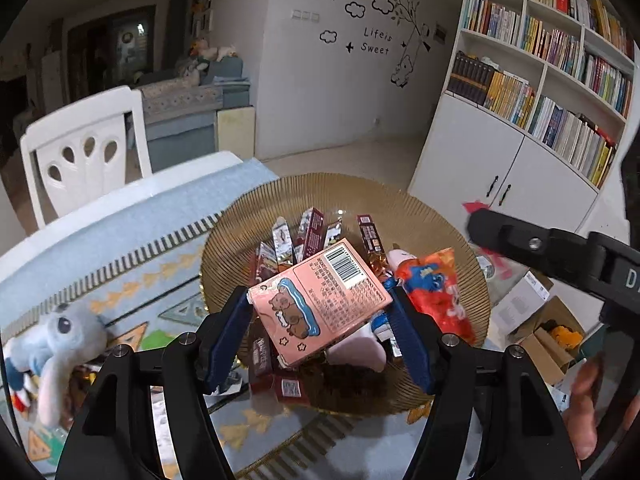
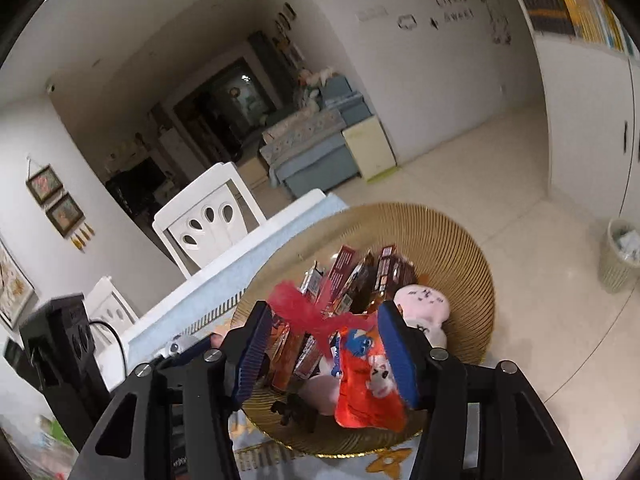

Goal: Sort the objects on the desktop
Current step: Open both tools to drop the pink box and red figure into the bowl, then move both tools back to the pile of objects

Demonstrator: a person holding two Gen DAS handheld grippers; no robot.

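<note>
Pale blue patterned tablecloth (image 1: 132,240) is running under everything, and the wide golden ribbed bowl (image 1: 360,184) is sitting on it, already heaped with brown wrapped bars (image 1: 312,228) and soft things.

I am carrying the flat pink cardboard box with the bear drawing and barcode (image 1: 312,300) in my left gripper (image 1: 318,294), tilted, just above the middle of the bowl. The jaws are standing wide because the box is wide; both blue pads are pressing on its opposite corners. It is looking light and stiff, but probably hollow, so I am judging that a corner grip could let it swivel. Taking it across the flat narrow sides would be steadier, with only modest squeeze so the card is not denting.

My right gripper (image 2: 325,308) is hanging over the near right part of the bowl with jaws spread and pressing on nothing. The crinkly orange-red snack packet (image 2: 360,392) is lying in the bowl below them, beside the right pad. It is looking light, slick and crushable; its sealed edge seems the best hold. A frilly red tuft (image 2: 296,308) is crossing between the fingers; I cannot tell whether it is snagged there.
</note>
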